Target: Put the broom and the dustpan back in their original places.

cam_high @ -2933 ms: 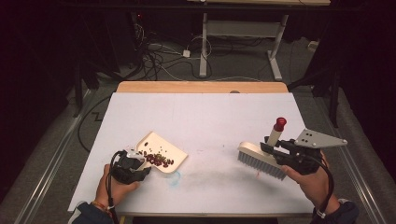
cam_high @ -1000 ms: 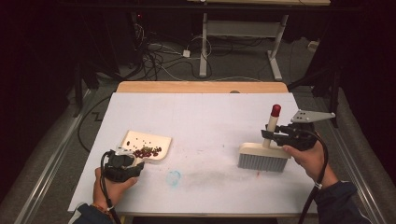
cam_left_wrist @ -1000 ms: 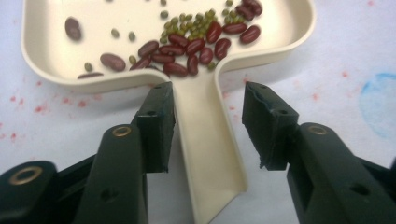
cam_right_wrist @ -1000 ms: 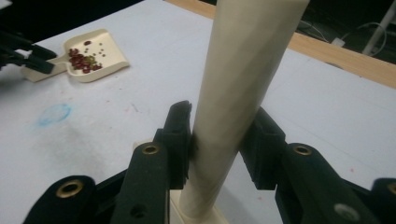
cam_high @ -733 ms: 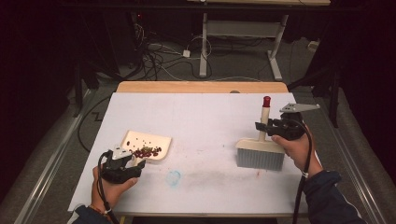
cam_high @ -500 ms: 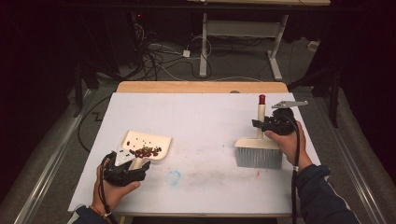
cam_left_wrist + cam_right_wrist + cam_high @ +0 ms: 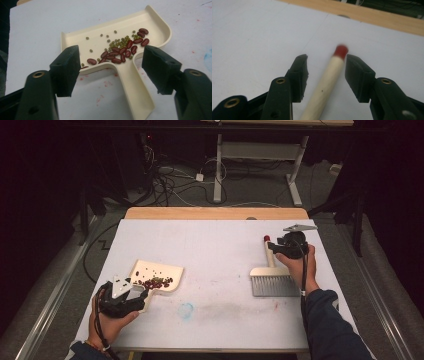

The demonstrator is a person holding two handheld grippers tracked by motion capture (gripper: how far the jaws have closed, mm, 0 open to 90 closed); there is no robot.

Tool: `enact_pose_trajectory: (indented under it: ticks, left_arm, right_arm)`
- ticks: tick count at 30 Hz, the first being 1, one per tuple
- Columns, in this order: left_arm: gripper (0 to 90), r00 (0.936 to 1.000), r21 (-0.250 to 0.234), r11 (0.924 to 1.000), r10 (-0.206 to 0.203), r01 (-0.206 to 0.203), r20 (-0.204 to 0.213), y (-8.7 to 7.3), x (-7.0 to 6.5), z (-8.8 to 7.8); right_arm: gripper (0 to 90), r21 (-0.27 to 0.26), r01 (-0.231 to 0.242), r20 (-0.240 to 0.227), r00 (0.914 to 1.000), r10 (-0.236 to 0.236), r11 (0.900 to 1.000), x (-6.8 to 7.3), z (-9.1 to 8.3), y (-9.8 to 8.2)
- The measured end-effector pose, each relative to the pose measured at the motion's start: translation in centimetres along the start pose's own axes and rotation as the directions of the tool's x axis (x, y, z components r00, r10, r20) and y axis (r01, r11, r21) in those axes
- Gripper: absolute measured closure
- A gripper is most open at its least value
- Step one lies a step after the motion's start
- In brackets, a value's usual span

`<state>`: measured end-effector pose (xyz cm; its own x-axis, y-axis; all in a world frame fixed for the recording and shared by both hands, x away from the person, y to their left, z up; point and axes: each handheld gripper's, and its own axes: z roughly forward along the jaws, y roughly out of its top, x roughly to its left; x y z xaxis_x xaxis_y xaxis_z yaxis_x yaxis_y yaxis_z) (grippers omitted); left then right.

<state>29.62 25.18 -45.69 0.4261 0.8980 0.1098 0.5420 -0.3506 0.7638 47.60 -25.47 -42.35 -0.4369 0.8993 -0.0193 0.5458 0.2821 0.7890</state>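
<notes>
A cream dustpan lies flat at the front left of the white table, with red and green beans heaped near its handle. My left gripper is open. Its jaws sprang wide off the handle and have just been closing slightly. In the left gripper view the dustpan handle runs between the jaws of this gripper with a gap on each side, and the beans are just beyond. A wooden brush with a red-tipped handle rests at the right. My right gripper is open, its jaws just opening. The brush handle sits between the parted jaws.
The white table sheet ends in a wooden strip at the far side. A blue smudge and faint red marks stain the front middle. Cables and desk legs are on the dark floor beyond.
The right hand moved the brush leftward and farther back, laid it down, and its jaws parted from the handle. The left jaws opened off the dustpan handle; the dustpan stays put.
</notes>
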Motion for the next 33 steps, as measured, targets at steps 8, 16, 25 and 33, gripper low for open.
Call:
enact_pose_trajectory:
  ticks: [8,16,25,33]
  left_arm:
    - [27.8,0.9992,-0.021,0.9994,0.029,-0.029,0.027,0.0,-0.7,0.1]
    - [26.5,0.9957,-0.028,0.9965,0.08,-0.079,0.046,0.2,-2.4,0.3]
    - [23.5,0.9882,-0.031,0.9909,0.133,-0.131,0.075,0.3,-3.9,0.5]
    - [20.1,0.9838,-0.036,0.9868,0.16,-0.158,0.08,0.5,-4.4,0.8]
  right_arm:
    - [50.0,-0.078,-0.001,0.006,1.0,0.001,0.997,0.1,-1.2,0.1]
    - [45.3,-0.12,-0.017,-0.031,0.9994,0.013,0.993,0.3,-2.3,-0.3]
    - [30.0,-0.166,0.008,-0.027,0.9995,-0.013,0.986,1.1,-4.2,0.1]
    - [21.0,-0.202,0.05,-0.024,0.9981,-0.056,0.978,2.4,-5.1,0.0]
